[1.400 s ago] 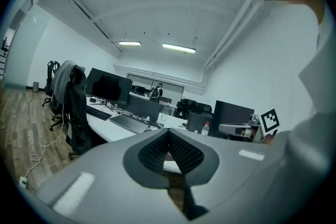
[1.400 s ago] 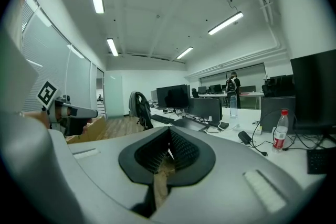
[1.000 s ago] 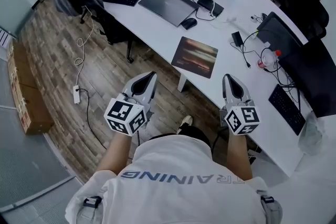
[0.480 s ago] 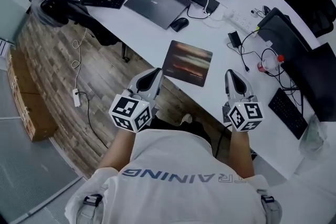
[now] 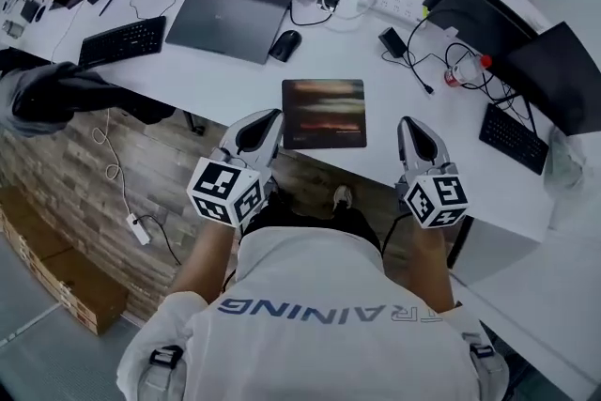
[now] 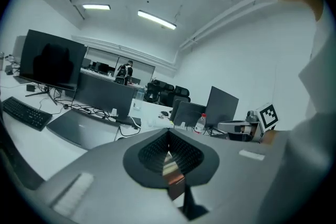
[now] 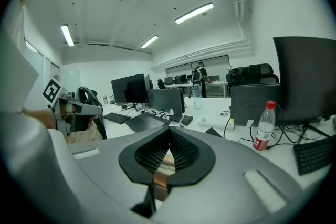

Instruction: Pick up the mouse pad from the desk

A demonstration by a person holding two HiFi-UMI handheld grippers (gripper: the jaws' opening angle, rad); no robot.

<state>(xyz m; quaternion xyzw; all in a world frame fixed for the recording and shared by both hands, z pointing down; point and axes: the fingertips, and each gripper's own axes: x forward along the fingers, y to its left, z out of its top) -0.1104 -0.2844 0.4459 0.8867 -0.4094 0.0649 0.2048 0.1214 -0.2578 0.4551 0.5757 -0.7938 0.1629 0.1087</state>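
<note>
White curved desk point(image 5: 235, 80) over a wood-pattern floor, seen from the head view. The mouse pad point(image 5: 324, 113), dark with a reddish band, lies flat on the desk close to the front edge, square to the person and not lifted. A black mouse point(image 5: 285, 44) sits behind it, and a closed grey laptop point(image 5: 225, 7) and a black keyboard point(image 5: 122, 40) lie further to the left. A red-capped bottle point(image 5: 460, 70) stands among cables to the right. The left gripper point(image 5: 267, 117) is held at the pad's left side, its tip just beside the pad's left edge. The right gripper point(image 5: 410, 123) is held to the pad's right, clearly apart from it. In the left gripper view the jaws are pressed together at the tips with nothing between them, and the right gripper view shows the same (only a sliver of the pad's colour shows below the pads). Neither gripper holds the pad.
</note>
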